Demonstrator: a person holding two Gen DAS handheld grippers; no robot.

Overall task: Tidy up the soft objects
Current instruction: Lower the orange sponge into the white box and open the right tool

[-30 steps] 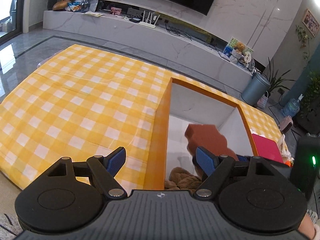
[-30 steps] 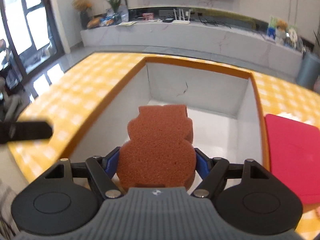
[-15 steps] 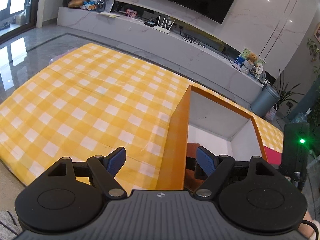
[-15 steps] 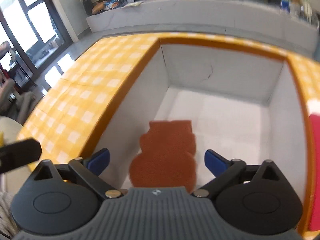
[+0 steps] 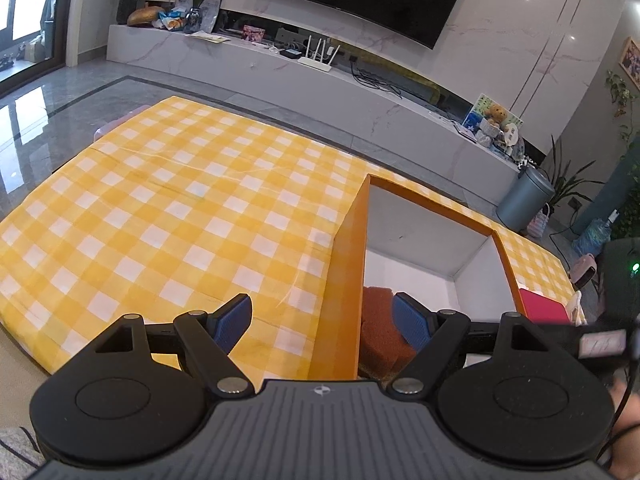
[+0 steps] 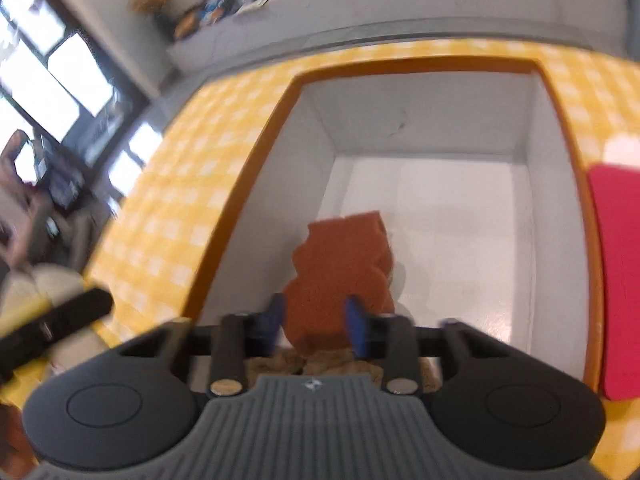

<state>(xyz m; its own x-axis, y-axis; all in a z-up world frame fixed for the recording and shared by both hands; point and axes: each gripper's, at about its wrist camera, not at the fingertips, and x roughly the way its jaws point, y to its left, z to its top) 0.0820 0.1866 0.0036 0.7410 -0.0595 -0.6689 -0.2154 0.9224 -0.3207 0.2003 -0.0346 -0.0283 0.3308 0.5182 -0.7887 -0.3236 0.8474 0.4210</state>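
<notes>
Sponge [image 6: 340, 272] sits inside the orange-rimmed white box [image 6: 432, 68], low centre of your right wrist view, leaning against the box's left inner wall. It's rust-brown with a lobed outline. A tan fuzzy item [image 6: 320, 364] lies under its near end, just above the gripper body in frame.

Your right gripper [image 6: 316, 326]: blue fingers narrowed but not fully together, sponge visible behind the gap. That frame is motion-blurred, so I can't tell if the pads touch the sponge or just hang above it.

Your left gripper [image 5: 322, 322]: fingers spread wide, nothing between them. It straddles the box's left wall [image 5: 340, 280] at lower centre of the left view; its left fingertip is over the yellow checked cloth [image 5: 180, 208], its right fingertip over the box interior. The sponge shows in that view too [image 5: 380, 320], low inside the box, partly behind the right finger.

Red flat pad [image 6: 616, 280] lies on the cloth just outside the box's right wall, at the right edge of your right view; it also shows as a red patch [image 5: 540, 304] in the left view.
</notes>
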